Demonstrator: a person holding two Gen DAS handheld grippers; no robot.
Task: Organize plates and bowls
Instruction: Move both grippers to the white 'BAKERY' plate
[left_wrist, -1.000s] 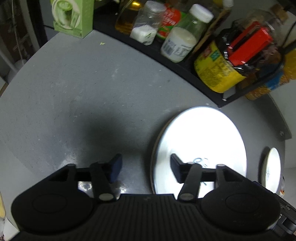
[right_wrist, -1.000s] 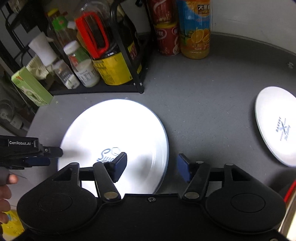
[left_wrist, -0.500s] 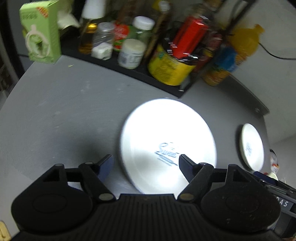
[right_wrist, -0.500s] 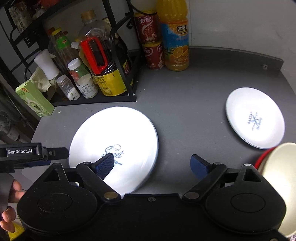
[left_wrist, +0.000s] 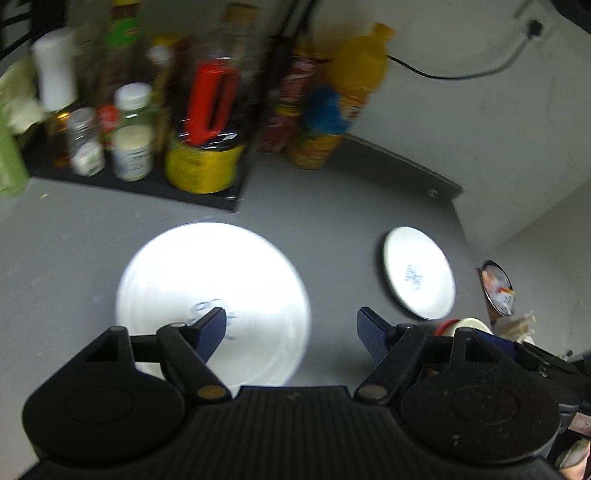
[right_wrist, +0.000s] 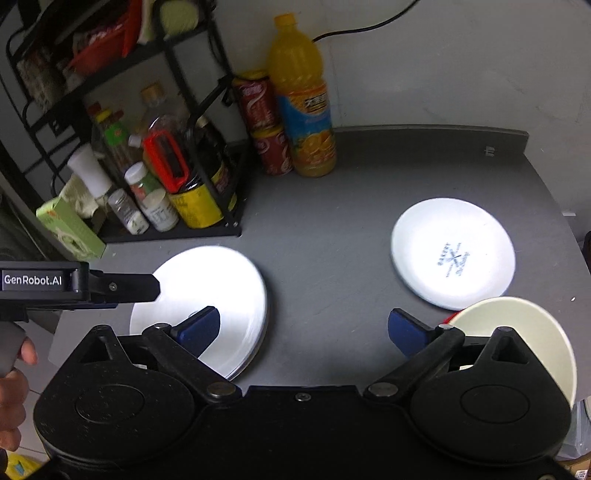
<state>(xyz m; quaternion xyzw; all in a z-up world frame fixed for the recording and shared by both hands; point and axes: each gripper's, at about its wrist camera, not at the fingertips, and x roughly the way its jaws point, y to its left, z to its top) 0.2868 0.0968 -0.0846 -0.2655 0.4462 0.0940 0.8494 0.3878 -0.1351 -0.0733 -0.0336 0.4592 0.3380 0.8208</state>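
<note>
Above the flat-lying large plate (right_wrist: 207, 291), both tools (left_wrist: 291, 325) (right_wrist: 304, 328) gape wide, gripping nothing.

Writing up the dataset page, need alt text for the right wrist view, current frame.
The open right claw hovers empty over a grey countertop between a large white plate on the left and a small white plate on the right. A cream bowl sits by its right finger. Behind stand a rack of condiment bottles, stacked red cans and an orange juice bottle; the left claw enters from the left edge.
</note>
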